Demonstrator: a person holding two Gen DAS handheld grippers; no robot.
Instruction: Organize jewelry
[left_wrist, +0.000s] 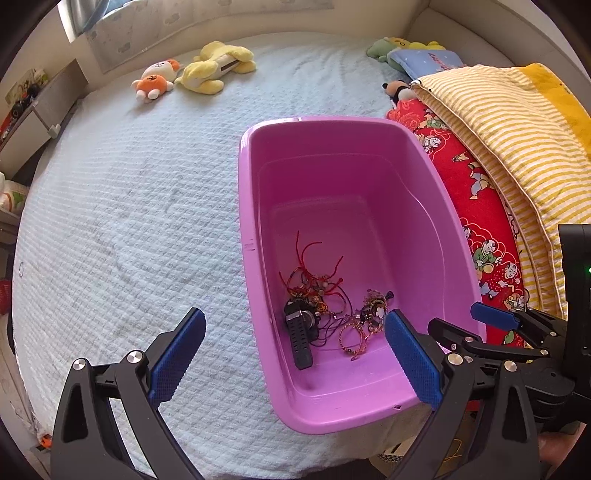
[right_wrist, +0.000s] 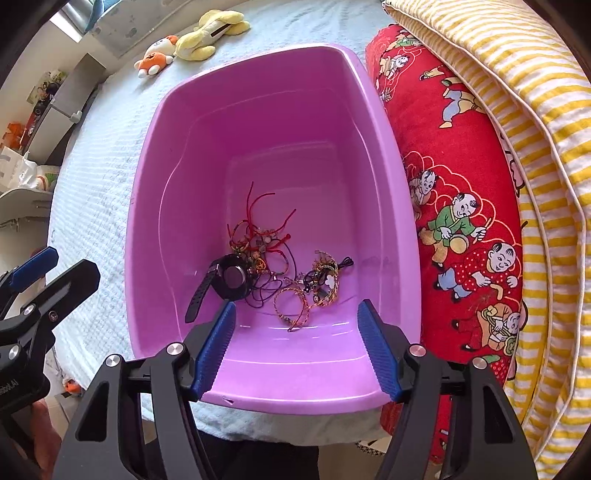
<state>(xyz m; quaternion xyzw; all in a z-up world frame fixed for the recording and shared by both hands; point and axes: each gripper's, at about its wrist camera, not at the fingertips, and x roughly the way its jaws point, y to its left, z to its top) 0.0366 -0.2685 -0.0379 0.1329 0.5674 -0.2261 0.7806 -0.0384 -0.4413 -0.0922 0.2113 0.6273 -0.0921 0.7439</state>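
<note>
Covering the bed (left_wrist: 122, 206) is a pale blue quilted spread, and a padded headboard curves around its far edge. Near that edge lie an orange and white plush toy (left_wrist: 155, 78) and a yellow plush toy (left_wrist: 218, 66), just beside each other, with more soft toys (left_wrist: 391, 46) in the far right corner. A red pillow (right_wrist: 461, 206) printed with cartoon children lies along the right side, touching a folded yellow striped blanket (right_wrist: 543, 155) stacked beside it. A shelf (left_wrist: 33, 110) with small clutter stands off the left side of the bed.

A pink plastic tub (right_wrist: 147, 236) sits on the spread near the bed's front edge, just beside the red pillow. In its near end lies the jewelry: a tangle of red cord bracelets (right_wrist: 258, 232), a black watch (right_wrist: 227, 278) touching them, and a few braided bracelets (right_wrist: 310, 291) in gold and pink to the right.

The left gripper (left_wrist: 295, 354) hovers at the tub's near left corner with its jaws spread wide, one blue pad over the spread and the other over the tub, grasping nothing. The right gripper (right_wrist: 297, 343) hovers over the tub's near rim, its jaws also released and empty, apart from the jewelry.

Small white lettering shows on the left gripper's body in the right wrist view, too blurred to read.
</note>
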